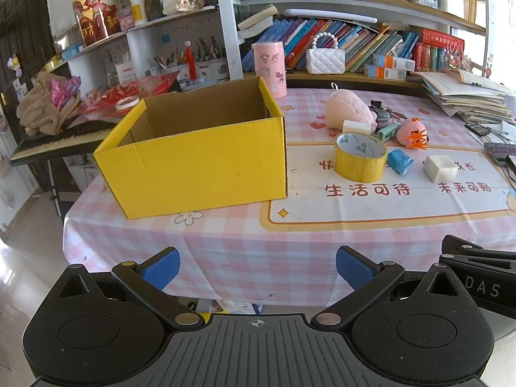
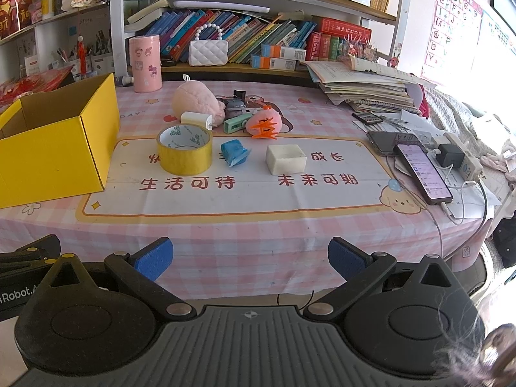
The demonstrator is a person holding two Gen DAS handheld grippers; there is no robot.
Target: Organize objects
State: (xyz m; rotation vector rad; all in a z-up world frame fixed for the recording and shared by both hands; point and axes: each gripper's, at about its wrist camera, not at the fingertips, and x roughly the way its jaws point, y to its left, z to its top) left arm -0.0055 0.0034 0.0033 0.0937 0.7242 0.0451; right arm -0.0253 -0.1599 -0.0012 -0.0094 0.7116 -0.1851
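Both my left tool [image 1: 256,269] and right tool [image 2: 250,259] are wide open and empty, and the tape roll [image 2: 184,149] might roll away, I think, if I bump it.

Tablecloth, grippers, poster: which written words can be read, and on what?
"生活可待" on the tablecloth.
"未来可期" on the same tablecloth.
"DAS" on the right gripper.
"Robot.A" on the left gripper, cut off.
Alphabet letters on the wall poster.
Book spines, carton labels, phone screen: too small.

Both wrist views look forward from just off the table's [image 1: 245,258] near edge; left faces the yellow box [image 1: 200,167], right the tape roll [image 2: 184,153]; both share these.
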